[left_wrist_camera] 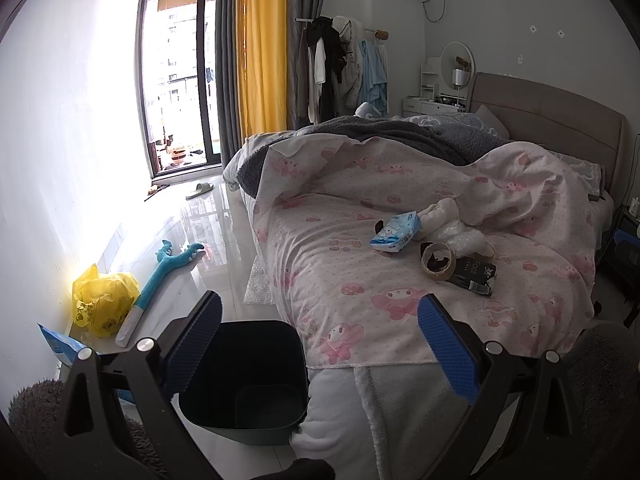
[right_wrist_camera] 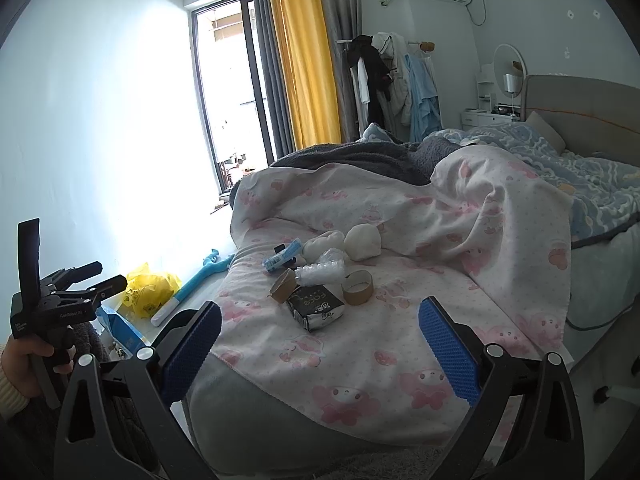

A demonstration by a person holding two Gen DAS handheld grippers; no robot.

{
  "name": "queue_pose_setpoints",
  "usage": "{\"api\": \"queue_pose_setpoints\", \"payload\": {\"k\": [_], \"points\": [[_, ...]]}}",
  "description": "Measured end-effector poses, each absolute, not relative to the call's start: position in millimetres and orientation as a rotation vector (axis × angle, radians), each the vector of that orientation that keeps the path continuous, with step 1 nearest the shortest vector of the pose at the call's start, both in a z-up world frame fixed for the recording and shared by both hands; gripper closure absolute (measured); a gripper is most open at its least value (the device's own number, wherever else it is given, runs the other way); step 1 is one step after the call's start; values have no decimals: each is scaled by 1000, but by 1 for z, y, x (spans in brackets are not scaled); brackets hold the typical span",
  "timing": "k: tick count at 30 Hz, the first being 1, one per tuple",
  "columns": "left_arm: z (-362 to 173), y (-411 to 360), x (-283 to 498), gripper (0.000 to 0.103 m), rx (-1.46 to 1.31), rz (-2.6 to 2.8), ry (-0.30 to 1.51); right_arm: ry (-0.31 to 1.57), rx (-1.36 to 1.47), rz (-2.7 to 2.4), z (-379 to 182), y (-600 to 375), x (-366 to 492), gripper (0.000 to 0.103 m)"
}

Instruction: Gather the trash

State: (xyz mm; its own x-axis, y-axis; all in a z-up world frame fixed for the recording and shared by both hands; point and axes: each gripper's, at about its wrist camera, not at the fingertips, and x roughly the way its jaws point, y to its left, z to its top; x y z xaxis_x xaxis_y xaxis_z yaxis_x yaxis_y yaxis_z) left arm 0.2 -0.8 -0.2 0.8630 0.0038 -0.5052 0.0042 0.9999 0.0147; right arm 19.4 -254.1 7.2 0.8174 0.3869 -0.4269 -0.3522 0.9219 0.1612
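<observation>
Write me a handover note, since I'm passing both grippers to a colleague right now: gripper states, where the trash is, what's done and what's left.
Left gripper: open, empty, hovering over the dark plastic trash bin on the floor by the bed's foot.
Right gripper: open, empty, aimed at the trash pile.
On the pink patterned bedspread: black crumpled packet, two cardboard tape rolls, clear crumpled plastic wrap, blue-and-white tissue pack, white crumpled wads.
Done: nothing visible in the bin.
Left: move each piece into the bin.
</observation>
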Motion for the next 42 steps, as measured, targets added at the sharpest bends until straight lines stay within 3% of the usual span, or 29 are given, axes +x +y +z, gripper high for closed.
{"api": "queue_pose_setpoints", "payload": {"k": [42], "points": [[0, -1, 0, 3, 18, 1, 528, 474, 65, 392, 7, -249, 18, 3]]}}
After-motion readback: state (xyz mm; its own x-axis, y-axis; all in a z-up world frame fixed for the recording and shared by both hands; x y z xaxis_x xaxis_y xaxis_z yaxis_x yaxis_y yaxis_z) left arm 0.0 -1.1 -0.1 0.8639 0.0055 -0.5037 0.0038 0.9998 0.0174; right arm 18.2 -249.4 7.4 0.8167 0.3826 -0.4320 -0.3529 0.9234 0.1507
